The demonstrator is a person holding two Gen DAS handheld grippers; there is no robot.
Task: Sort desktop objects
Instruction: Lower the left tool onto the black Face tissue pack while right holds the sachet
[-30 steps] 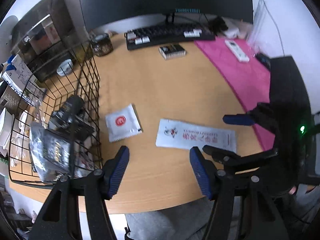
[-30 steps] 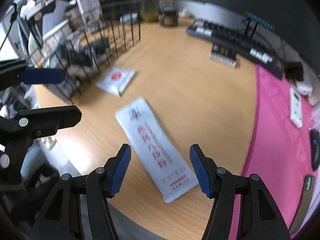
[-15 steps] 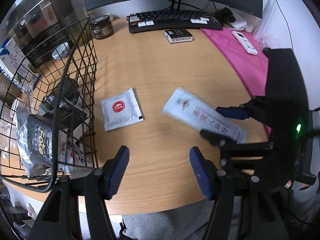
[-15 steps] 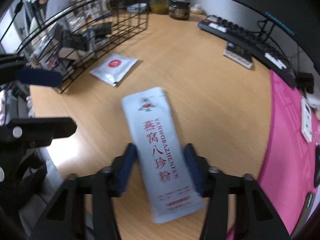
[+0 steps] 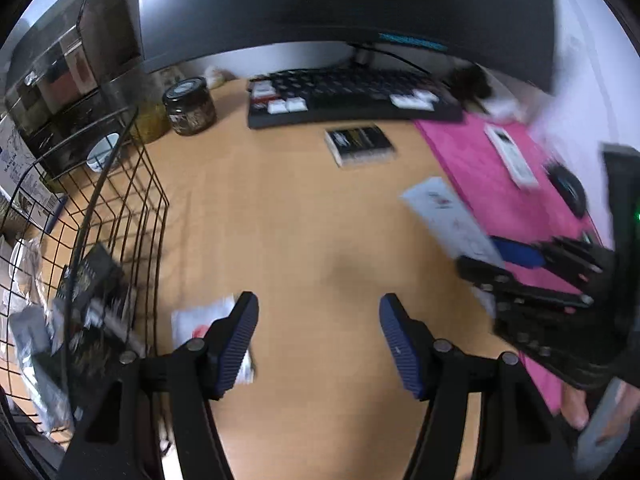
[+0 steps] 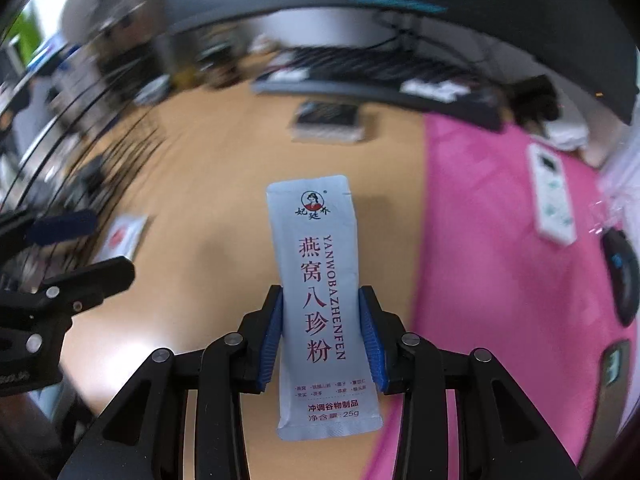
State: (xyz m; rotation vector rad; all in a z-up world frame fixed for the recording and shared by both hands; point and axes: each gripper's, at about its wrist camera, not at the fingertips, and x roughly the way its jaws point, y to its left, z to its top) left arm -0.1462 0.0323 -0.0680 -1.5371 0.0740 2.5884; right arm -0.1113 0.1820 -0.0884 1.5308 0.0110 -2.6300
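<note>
The long sachet (image 6: 320, 300), which a second ago lay flat on the wooden desk (image 5: 288, 216) between the open pads of the right gripper (image 6: 323, 332), is now off the surface and clamped in that gripper. The jaws are closing, and both blue pads press on the long edges of the pack. The pick is therefore done; what remains for this item, by judgement, is the carry to the wire basket (image 5: 132, 184) at the left, which already holds other packets.

The sachet runs lengthwise along the line of the fingers. The pads hold it in its near half; the far end with the round logo projects well beyond the fingertips, and the near end extends back between the finger arms. In the left wrist view it hangs above the desk at the right, near the edge of the pink mat (image 5: 492, 184).

The left gripper (image 5: 318, 340) stands about half open and holds nothing. The small square sachet (image 5: 200, 316) lies flat on the desk, partly hidden by the left finger, just beside the basket wall
</note>
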